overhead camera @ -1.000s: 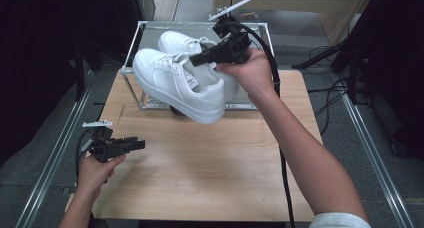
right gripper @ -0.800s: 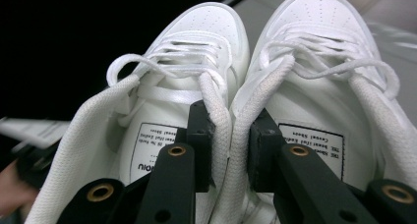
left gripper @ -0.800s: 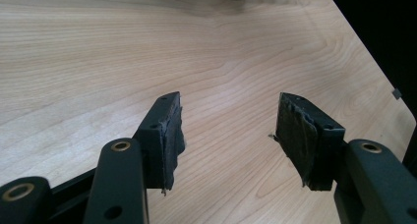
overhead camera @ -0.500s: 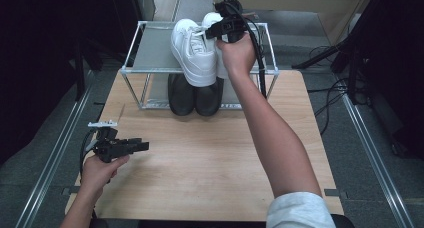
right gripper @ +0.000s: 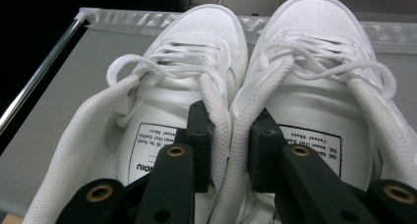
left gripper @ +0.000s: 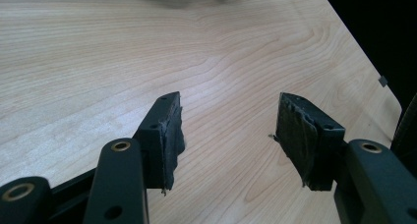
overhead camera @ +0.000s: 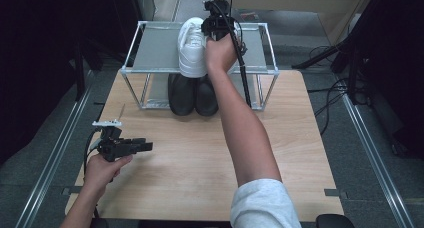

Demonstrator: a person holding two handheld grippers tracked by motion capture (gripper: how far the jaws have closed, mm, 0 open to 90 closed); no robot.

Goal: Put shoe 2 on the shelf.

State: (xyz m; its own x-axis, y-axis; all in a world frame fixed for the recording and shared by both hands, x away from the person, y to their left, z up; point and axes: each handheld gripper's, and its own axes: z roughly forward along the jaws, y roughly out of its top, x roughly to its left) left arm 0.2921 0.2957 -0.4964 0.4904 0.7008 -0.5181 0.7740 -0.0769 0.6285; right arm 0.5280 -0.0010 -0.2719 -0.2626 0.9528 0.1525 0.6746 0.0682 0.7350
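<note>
Right gripper view puts our right gripper clamped on the two inner collars of the pair of white sneakers, one jaw inside each shoe and the padded edges pinched together between the pads. The toes point away from the gripper, over the grey top of the metal rack, though we cannot tell whether the soles touch it. From the high view, we see this gripper at the far end of our outstretched arm, with the sneakers just beside it, to its left. Below it, a pair of black shoes sits under the rack's shelf. Our left gripper hangs well apart from all this, jaws wide and holding nothing, above the bare desk.
</note>
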